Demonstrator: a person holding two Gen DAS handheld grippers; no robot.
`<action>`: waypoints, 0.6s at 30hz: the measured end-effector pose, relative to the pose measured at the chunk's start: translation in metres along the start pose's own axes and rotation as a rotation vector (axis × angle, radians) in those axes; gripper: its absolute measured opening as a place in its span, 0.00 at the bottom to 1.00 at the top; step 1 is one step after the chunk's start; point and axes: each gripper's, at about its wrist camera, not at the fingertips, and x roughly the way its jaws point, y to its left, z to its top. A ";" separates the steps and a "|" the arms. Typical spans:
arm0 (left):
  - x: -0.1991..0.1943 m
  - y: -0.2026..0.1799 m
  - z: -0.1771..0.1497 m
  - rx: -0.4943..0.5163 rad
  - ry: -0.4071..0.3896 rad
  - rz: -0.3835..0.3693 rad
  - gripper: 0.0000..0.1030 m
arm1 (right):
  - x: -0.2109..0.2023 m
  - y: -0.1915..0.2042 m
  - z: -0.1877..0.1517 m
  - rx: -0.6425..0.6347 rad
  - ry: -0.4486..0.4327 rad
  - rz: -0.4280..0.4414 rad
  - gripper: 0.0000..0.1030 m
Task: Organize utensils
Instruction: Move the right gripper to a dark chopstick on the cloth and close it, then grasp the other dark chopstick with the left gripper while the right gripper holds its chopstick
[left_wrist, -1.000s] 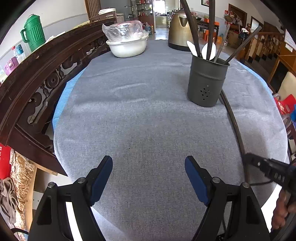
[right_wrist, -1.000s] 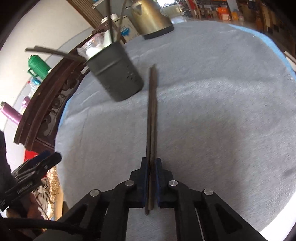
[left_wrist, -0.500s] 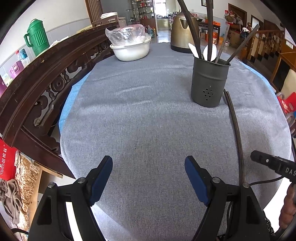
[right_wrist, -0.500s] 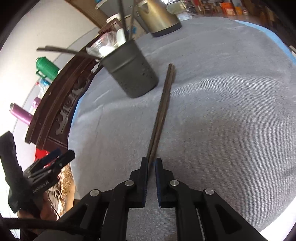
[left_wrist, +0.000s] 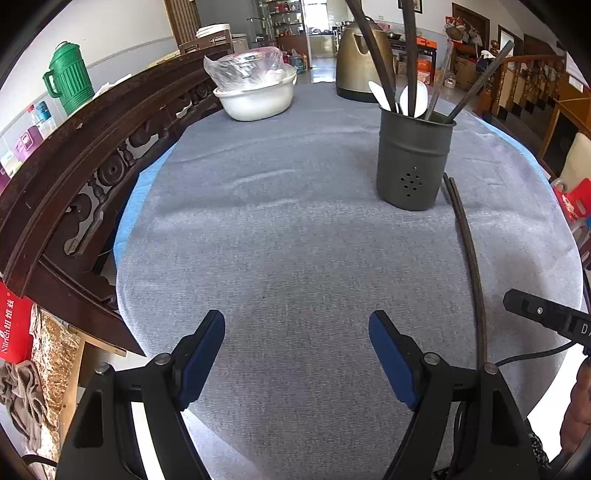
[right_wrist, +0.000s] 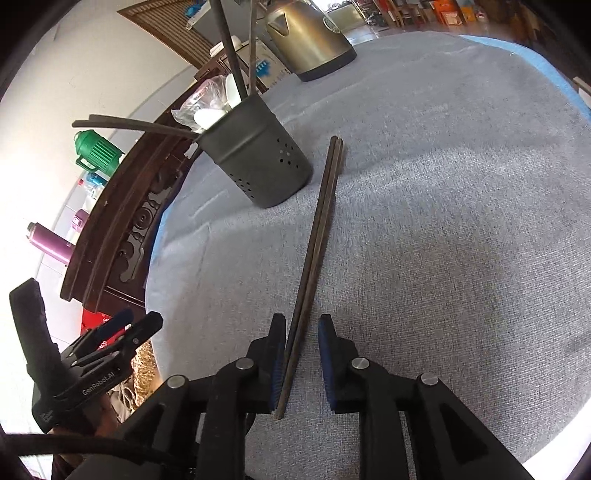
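1. The right claw (right_wrist: 302, 360) is seen a little way open; its jaws have just been opening, and a gap shows between the right pad and the chopsticks (right_wrist: 317, 236).
2. The pair of dark chopsticks is laid flat on the grey cloth (right_wrist: 443, 240), with its near end between the jaws, close against the left pad; whether that pad touches it cannot be told.
3. From the right claw the chopsticks are stretched straight ahead, and their far tips are found just beside the base of the dark utensil holder (right_wrist: 258, 162).
4. The holder is stood ahead and to the left of the right claw, upright on the cloth, with white spoons and dark sticks held in it.
5. The left claw (left_wrist: 297, 354) is held wide open over bare cloth, and nothing is gripped by it.
6. Ahead and to the right of the left claw the holder (left_wrist: 413, 162) is seen, with the chopsticks (left_wrist: 469, 251) run along its right side.
7. Further ahead a white basin (left_wrist: 258, 99) and a metal kettle (left_wrist: 360, 66) are placed.
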 end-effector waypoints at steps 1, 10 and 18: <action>0.000 -0.001 0.001 0.002 0.001 -0.005 0.78 | -0.001 -0.001 0.001 0.001 -0.002 0.002 0.20; 0.000 -0.013 0.006 0.032 -0.007 -0.019 0.78 | -0.013 -0.012 0.008 0.020 -0.038 -0.020 0.20; 0.004 -0.024 0.015 0.053 0.002 -0.038 0.78 | -0.019 -0.022 0.011 0.045 -0.055 -0.016 0.20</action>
